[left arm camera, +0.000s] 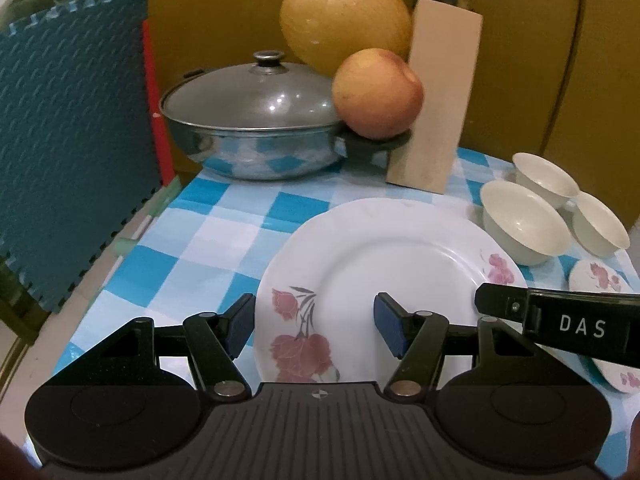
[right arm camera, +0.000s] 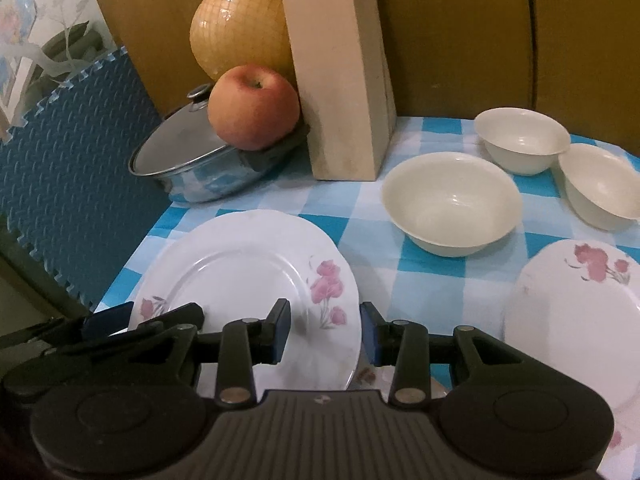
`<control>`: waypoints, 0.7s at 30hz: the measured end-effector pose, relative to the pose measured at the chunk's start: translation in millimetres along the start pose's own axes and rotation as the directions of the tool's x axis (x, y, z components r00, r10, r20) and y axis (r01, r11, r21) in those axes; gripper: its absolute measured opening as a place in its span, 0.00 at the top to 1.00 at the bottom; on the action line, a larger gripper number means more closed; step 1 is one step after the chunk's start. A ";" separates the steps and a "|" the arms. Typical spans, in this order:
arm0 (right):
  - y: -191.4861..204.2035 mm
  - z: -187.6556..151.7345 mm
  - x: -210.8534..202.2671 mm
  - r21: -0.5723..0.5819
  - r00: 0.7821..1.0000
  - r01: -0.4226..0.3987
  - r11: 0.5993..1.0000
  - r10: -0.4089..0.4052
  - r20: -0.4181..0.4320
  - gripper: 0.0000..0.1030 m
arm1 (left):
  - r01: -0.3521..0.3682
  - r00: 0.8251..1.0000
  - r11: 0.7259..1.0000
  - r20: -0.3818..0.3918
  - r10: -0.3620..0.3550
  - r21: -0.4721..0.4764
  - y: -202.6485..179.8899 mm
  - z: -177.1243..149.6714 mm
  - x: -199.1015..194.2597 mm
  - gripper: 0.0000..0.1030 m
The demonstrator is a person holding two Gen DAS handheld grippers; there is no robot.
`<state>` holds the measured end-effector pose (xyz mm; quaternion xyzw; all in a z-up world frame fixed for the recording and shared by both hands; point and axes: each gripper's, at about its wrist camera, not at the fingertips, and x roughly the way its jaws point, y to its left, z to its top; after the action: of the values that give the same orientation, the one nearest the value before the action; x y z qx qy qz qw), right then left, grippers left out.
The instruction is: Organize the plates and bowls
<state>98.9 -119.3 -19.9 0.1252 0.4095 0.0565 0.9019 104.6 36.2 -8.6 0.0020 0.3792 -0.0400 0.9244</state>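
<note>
A white floral plate (left arm camera: 384,264) lies on the checked tablecloth; it also shows in the right wrist view (right arm camera: 244,280). My left gripper (left arm camera: 314,326) is open, its fingers straddling the plate's near left rim. My right gripper (right arm camera: 324,334) is open, its fingers on either side of the same plate's right rim. A second floral plate (right arm camera: 576,320) lies to the right, and a third plate (right arm camera: 376,376) shows partly under the first. Three cream bowls (right arm camera: 452,204) (right arm camera: 520,140) (right arm camera: 604,188) stand behind the plates.
A lidded steel pot (left arm camera: 252,124) stands at the back left with an apple (left arm camera: 378,94) on its handle. A wooden knife block (left arm camera: 438,96) and a netted pomelo (left arm camera: 344,16) are behind. A blue foam mat (left arm camera: 72,128) leans at the table's left edge.
</note>
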 end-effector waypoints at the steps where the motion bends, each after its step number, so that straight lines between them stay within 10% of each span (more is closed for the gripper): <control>1: -1.6 -2.0 -2.5 0.001 1.000 0.001 1.000 -0.001 -0.002 0.68 | 0.004 1.000 1.000 0.001 -0.004 0.001 -1.5 -0.7 -1.3 0.32; 21: -42.0 -51.2 -57.1 0.078 0.997 0.054 0.995 -0.049 -0.059 0.68 | 0.090 0.996 0.990 -0.026 -0.087 0.106 -44.0 -34.6 -24.9 0.31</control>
<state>22.7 -162.2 -22.4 0.1490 0.4403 0.0205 0.8851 59.3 -4.7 -14.7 0.0351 0.3860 -0.1012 0.9163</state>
